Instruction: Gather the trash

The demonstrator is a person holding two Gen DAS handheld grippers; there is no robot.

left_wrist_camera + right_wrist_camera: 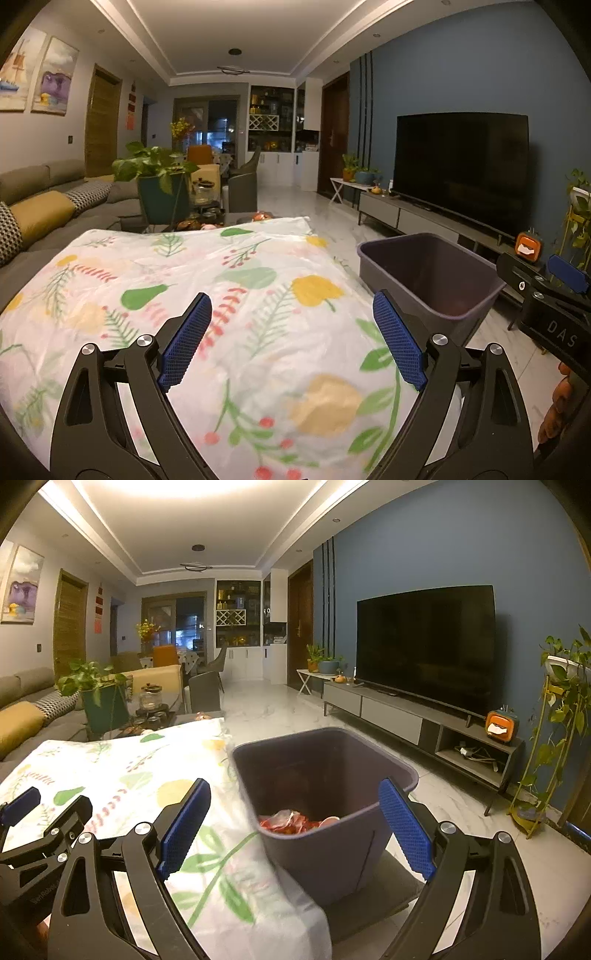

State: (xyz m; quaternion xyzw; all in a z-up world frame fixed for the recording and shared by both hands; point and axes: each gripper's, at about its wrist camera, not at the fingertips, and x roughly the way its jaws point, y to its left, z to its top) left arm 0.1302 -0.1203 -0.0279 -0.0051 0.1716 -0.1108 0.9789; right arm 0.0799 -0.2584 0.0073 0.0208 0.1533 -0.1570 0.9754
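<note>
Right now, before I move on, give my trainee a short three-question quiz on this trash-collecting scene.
1. True or false: the dark plastic bin is empty.
2. Which side of the floral tablecloth does the bin stand on: A left, B right?
3. Fill in: the left hand-held gripper and the right hand-held gripper are both ____.

Key:
1. False; red-and-white crumpled wrappers lie at the bottom.
2. B.
3. Open, holding nothing.
</note>
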